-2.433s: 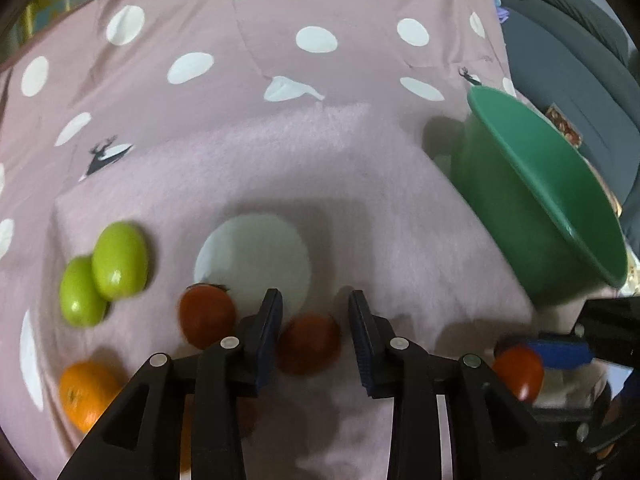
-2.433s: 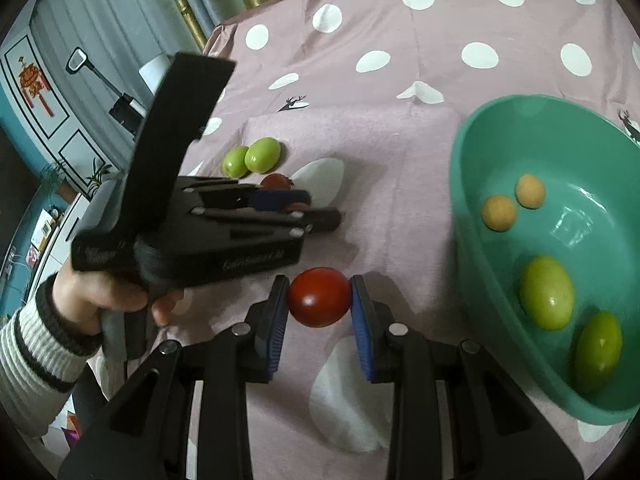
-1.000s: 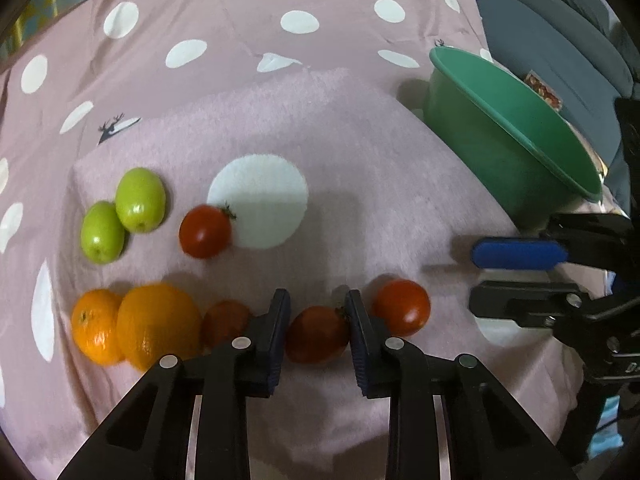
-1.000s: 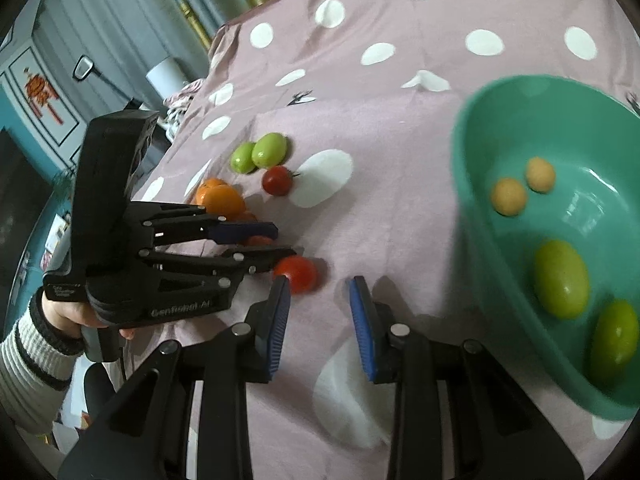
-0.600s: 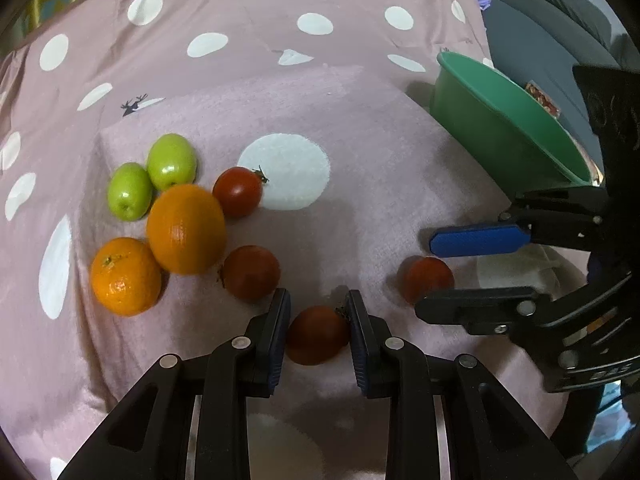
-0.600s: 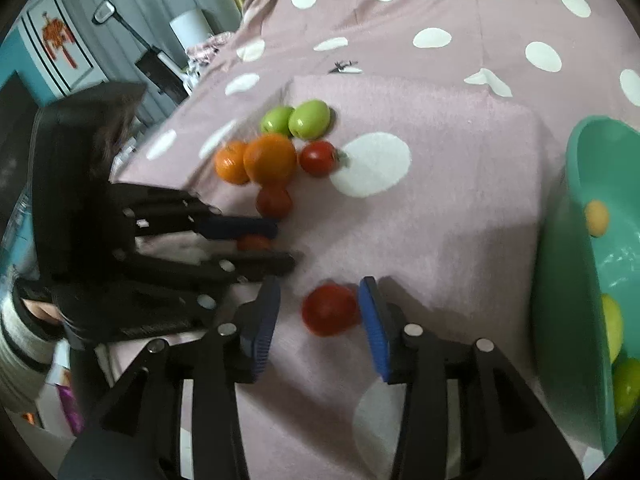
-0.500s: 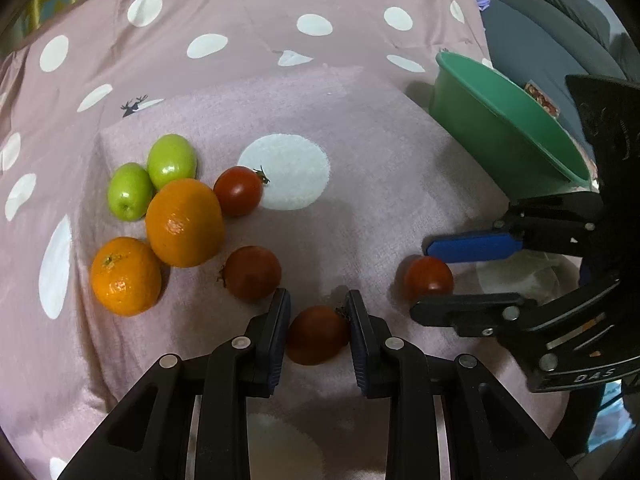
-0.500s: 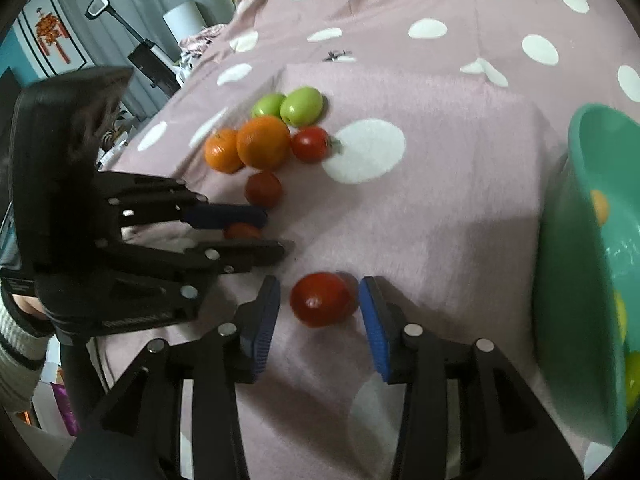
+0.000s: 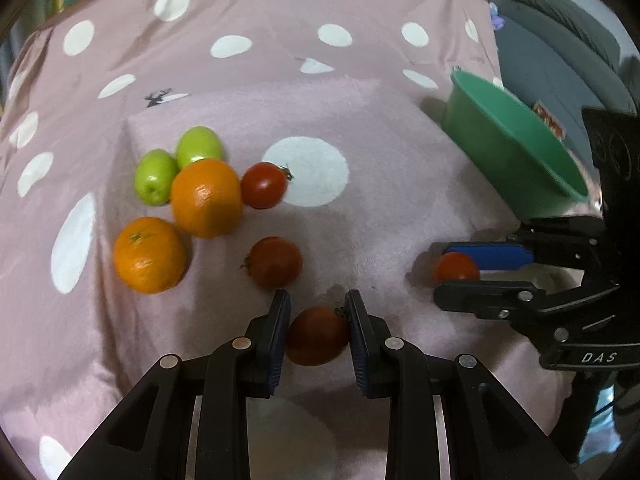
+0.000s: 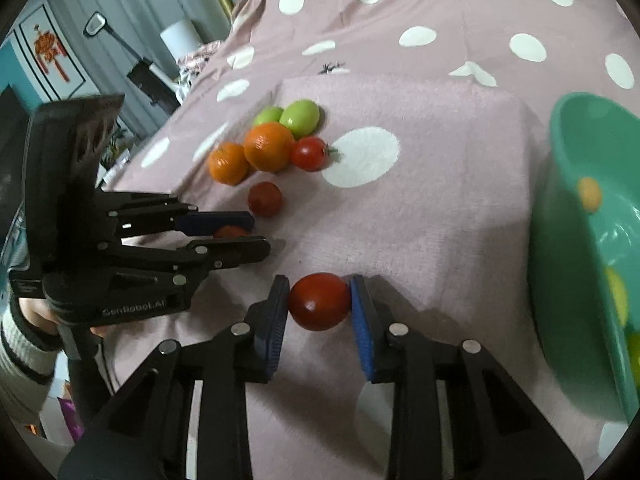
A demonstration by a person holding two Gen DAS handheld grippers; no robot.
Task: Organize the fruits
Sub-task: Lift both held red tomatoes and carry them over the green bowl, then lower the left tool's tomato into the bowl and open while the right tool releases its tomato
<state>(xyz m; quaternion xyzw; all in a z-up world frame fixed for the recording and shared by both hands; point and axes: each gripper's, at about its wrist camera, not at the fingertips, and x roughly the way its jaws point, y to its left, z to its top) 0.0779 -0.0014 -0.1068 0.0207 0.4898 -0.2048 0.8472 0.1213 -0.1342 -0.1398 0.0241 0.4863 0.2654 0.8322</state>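
Looking along my left gripper (image 9: 317, 322), I have a dark red tomato (image 9: 316, 335) clamped between the two pads, low over the pink spotted cloth (image 9: 392, 184). Ahead on the cloth lie another dark tomato (image 9: 274, 262), a brighter stemmed tomato (image 9: 264, 185), two oranges (image 9: 206, 198) and two green fruits (image 9: 176, 166), all bunched close together. The green bowl (image 9: 516, 160) stands well off to the right, and in front of it my right gripper (image 9: 460, 270) closes around a red tomato (image 9: 456, 268).

Looking along my right gripper (image 10: 320, 300), both blue pads press the sides of that red tomato (image 10: 320, 307), so it is clamped, though I cannot tell from here whether it is lifted or resting on the cloth. The bowl (image 10: 568, 216) sits just to the right with a few yellow and green fruits inside, blurred at its edge. To the left my other gripper (image 10: 240, 232) shows only a sliver of its tomato.

The risks I see: both tomatoes are smooth and round, so too light a squeeze could let one roll out, and too hard a squeeze could bruise or split it. The two grippers work near each other, so crossing toward the bowl or the fruit cluster could knock them together or scatter the oranges.
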